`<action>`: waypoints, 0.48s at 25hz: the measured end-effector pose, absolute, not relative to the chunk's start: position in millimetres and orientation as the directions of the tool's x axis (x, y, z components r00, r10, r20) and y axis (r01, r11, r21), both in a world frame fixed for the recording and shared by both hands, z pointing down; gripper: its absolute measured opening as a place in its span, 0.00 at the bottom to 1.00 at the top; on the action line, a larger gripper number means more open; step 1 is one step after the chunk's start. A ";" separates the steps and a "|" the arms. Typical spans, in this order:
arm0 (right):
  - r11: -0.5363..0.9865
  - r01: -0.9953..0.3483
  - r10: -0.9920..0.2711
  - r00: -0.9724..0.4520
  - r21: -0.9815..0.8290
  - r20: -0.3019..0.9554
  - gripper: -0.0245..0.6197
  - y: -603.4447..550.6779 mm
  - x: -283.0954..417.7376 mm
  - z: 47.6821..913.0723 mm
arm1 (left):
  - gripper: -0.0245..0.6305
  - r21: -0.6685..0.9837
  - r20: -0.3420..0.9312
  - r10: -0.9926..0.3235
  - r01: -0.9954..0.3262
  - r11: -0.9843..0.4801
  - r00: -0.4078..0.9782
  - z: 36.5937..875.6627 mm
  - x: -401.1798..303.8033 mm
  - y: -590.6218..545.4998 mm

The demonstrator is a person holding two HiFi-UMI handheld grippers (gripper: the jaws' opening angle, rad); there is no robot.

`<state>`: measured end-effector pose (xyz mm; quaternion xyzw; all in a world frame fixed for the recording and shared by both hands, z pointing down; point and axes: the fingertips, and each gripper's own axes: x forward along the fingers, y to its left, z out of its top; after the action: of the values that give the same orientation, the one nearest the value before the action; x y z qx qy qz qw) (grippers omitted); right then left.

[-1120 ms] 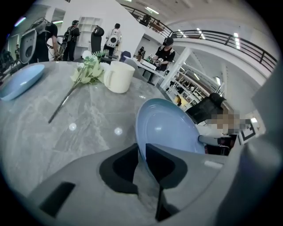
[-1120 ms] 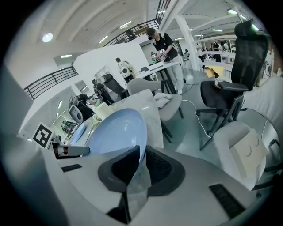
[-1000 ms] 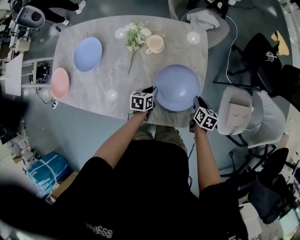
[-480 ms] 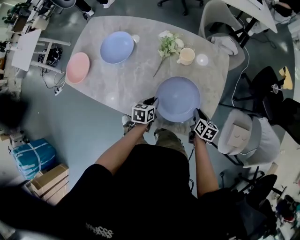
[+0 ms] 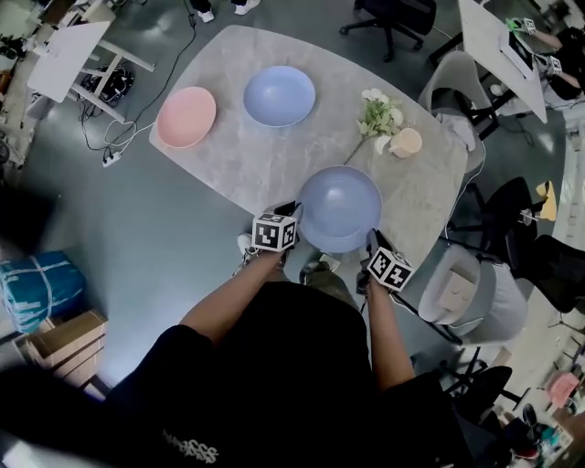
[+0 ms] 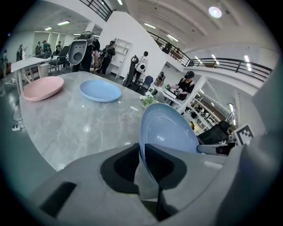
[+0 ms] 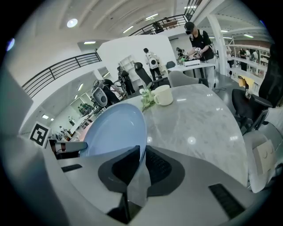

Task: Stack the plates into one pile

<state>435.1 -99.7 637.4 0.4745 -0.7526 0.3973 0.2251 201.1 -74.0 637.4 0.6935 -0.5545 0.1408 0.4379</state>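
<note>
Large open-plan office or lab hall. Round the marble-look table (image 5: 265, 155) lie a grey floor (image 5: 137, 238), trailing cables (image 5: 114, 155), black office chairs (image 5: 393, 14), a white desk (image 5: 489, 41) and cardboard boxes (image 5: 64, 343). Beyond the table, people (image 6: 188, 81) work beneath a railed mezzanine (image 6: 241, 66).

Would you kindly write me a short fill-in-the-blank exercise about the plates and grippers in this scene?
1. The left gripper, jaws closing, and the right gripper each pinch the large blue plate by its ____.
2. The third plate, beside the small blue plate, is ____.
3. The flowers lie next to a cream ____.
Missing words: rim; pink; cup.
</note>
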 end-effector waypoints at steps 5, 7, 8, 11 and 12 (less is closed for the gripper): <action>0.259 -0.895 -0.528 -0.446 -0.364 0.722 0.11 -88.5 365.5 623.6 | 0.12 0.507 0.654 -0.670 -0.861 0.041 0.353 626.8 132.4 -51.4; 0.282 -0.890 -0.532 -0.455 -0.358 0.714 0.11 -88.9 339.5 616.1 | 0.12 0.525 0.641 -0.682 -0.849 0.057 0.351 622.3 108.0 -45.7; 0.288 -0.888 -0.532 -0.459 -0.358 0.711 0.11 -87.4 325.3 614.1 | 0.12 0.530 0.637 -0.687 -0.846 0.061 0.350 620.4 94.5 -42.2; 0.294 -0.886 -0.531 -0.464 -0.359 0.709 0.11 -78.9 281.3 611.4 | 0.12 0.528 0.620 -0.706 -0.848 0.053 0.342 614.0 52.2 -32.1; 0.301 -0.886 -0.528 -0.464 -0.354 0.712 0.11 -75.6 266.7 610.8 | 0.12 0.520 0.614 -0.715 -0.853 0.047 0.335 611.7 37.5 -28.6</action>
<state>266.7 -75.6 610.8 0.4589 -0.7699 0.3729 0.2399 37.5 -28.6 611.7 0.6860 -0.5714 0.0778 0.4437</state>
